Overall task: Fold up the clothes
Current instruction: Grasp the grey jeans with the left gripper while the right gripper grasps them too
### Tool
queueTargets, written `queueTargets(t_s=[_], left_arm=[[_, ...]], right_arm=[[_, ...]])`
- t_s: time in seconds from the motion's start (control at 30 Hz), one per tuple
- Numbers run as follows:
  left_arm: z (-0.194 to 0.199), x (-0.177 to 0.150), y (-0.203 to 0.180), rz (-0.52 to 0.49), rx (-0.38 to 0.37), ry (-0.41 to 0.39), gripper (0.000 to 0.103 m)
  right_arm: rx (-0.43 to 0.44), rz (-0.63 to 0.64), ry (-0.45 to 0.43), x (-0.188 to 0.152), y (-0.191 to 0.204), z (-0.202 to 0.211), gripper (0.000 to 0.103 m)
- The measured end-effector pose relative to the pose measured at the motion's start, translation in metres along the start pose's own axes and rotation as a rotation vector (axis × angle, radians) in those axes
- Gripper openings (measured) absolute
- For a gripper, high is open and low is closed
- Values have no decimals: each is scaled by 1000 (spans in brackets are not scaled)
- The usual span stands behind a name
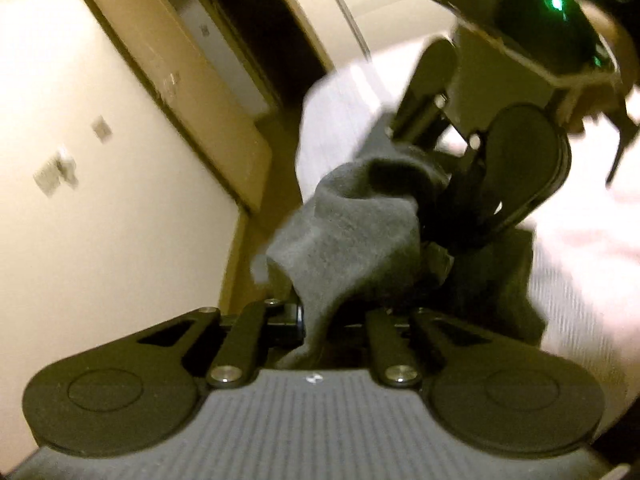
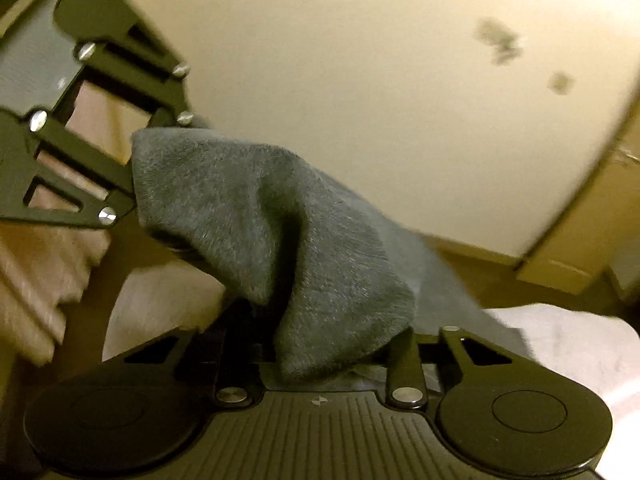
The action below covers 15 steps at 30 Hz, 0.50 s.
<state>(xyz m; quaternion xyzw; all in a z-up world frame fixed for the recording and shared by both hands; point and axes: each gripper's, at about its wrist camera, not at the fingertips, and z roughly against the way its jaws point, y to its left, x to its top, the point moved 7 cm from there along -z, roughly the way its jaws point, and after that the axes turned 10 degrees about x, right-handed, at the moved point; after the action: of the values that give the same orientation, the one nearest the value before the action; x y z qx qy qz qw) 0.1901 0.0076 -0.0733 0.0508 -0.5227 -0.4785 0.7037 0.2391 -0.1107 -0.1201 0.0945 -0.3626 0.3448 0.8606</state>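
Holding one grey cloth between them, left gripper and right gripper are each clamped on an edge; spread it taut before folding.

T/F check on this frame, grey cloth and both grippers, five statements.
1. The left gripper is shut on the grey cloth. True.
2. The right gripper is empty. False: the same grey cloth is bunched between its fingers.
3. The cloth lies flat on a surface. False: it hangs crumpled between the two grippers, in the air.
4. Each wrist view shows the other gripper. True: the right one sits at upper right in the left view, the left one at upper left in the right view.
5. The cloth is bright red. False: it is dark grey and looks fuzzy.
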Motion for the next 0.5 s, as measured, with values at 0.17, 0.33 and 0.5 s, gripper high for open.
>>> queueTargets(t_s=[0.17, 0.33, 0.5], left_arm=[[56, 93, -51, -72, -42, -188, 7], [127, 173, -177, -180, -162, -278, 7], [194, 228, -341, -203, -363, -279, 7]], right_arm=[[-91, -189, -145, -35, -38, 116, 21], [-149, -375, -218, -129, -36, 238, 21], [-186, -644, -224, -288, -16, 361, 21]])
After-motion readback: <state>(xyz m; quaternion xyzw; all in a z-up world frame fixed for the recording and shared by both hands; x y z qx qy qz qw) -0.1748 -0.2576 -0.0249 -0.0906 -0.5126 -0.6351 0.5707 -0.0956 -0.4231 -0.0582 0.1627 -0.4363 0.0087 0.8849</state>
